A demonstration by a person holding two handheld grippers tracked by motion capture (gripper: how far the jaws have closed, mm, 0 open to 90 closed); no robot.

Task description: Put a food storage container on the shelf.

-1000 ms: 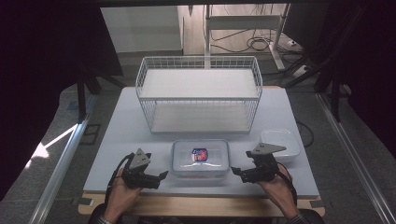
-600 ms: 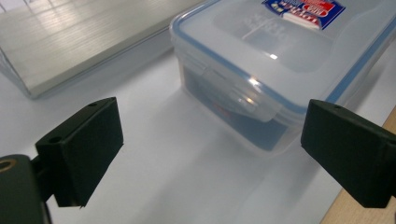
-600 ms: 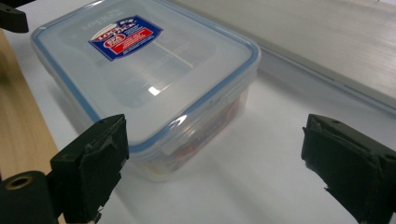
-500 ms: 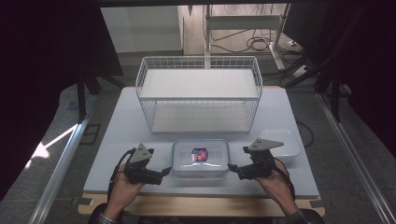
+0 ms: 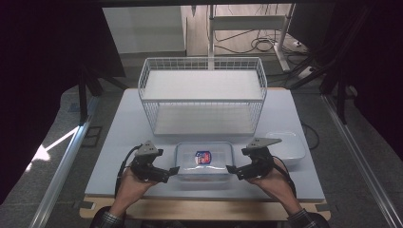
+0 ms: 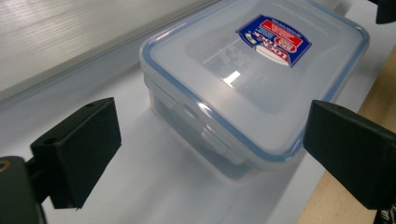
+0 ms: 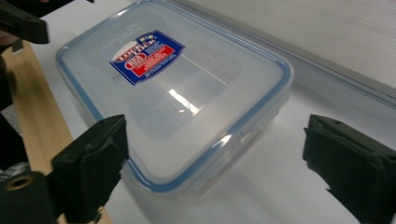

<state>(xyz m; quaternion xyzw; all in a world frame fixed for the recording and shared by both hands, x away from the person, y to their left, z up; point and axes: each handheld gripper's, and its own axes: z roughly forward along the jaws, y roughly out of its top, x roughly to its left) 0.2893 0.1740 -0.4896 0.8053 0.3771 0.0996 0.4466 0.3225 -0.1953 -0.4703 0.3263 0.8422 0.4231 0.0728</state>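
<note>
Left gripper (image 5: 172, 171), right gripper (image 5: 233, 170): jaws apart, empty, flanking lidded container (image 5: 204, 159) at its short ends; long axis spans between them, equally near.

A red, white and blue sticker (image 6: 274, 40) is sitting on the clear lid of the plastic box (image 6: 243, 88), beyond the open jaws of the left claw (image 6: 210, 149) and toward its far right. Its printing is showing as rows of white letters on red and blue bands, but the words are too blurred to read. From the right claw (image 7: 215, 172) the same sticker (image 7: 147, 56) is lying ahead and to the left, equally unreadable.
</note>
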